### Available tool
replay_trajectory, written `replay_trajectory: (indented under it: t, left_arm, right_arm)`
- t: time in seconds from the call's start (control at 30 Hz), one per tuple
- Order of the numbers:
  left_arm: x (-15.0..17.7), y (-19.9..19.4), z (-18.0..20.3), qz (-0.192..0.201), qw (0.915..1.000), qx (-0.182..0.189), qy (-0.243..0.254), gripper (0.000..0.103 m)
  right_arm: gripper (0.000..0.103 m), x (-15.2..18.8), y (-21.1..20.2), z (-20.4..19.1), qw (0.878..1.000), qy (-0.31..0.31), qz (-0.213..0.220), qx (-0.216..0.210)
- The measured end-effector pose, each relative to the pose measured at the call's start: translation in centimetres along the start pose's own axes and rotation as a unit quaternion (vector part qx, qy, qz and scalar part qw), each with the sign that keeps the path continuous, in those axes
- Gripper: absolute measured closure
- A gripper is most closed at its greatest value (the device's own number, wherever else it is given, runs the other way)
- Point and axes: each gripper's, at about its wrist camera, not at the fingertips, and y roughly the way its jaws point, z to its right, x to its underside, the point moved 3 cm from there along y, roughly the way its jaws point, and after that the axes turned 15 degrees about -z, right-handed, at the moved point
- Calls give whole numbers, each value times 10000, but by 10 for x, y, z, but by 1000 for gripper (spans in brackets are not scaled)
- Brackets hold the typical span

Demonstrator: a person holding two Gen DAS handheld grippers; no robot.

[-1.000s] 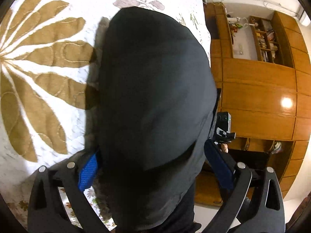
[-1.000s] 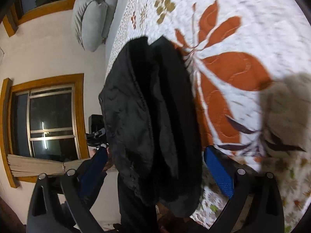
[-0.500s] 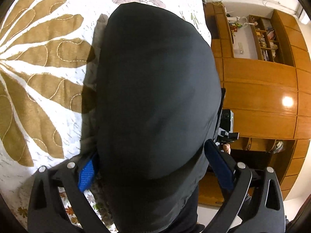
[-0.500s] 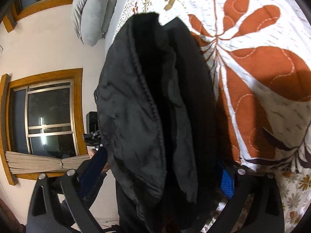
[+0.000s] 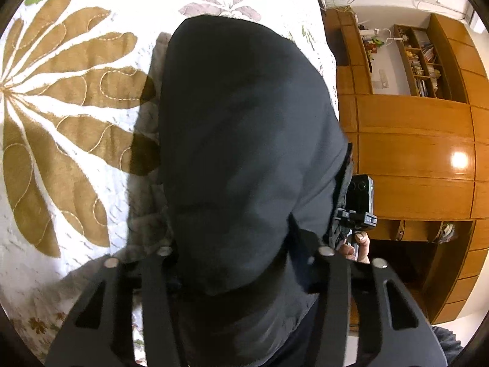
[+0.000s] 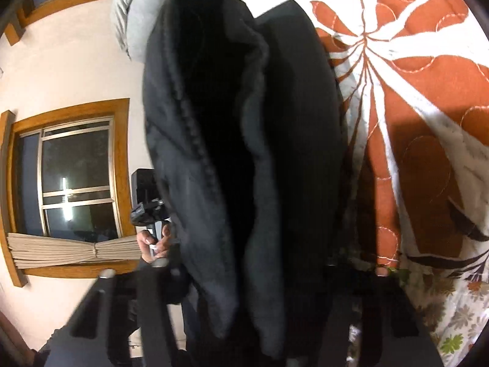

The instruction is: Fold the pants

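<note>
Floral quilt (image 5: pixel 61 98) (black pants (image 5: pixel 244 153))

Black pants (image 5: pixel 244 153) cover both finger pads of left gripper (image 5: pixel 241 263). Same with right gripper (image 6: pixel 244 272), motion-blurred. Pads perhaps pressing cloth. Pants cut off at bottom edge.

One pair of black pants (image 5: pixel 244 153), one floral quilt (image 5: pixel 76 107), two tongs (image 5: pixel 241 263) (image 6: pixel 244 275), one grey pillow (image 6: pixel 134 6), one window (image 6: pixel 73 177).
</note>
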Motion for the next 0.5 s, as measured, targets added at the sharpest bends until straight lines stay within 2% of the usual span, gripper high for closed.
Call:
replay_trajectory:
  t: [0.27, 0.5]
  left_arm:
    - [6, -7, 14, 117, 9999, -30, 24, 72]
    - [7, -15, 28, 205, 9997, -61, 75, 75]
  right_arm:
    - [64, 2, -5, -15, 9998, -37, 201, -7]
    - [66, 3, -6, -37, 9995, -142, 293, 25]
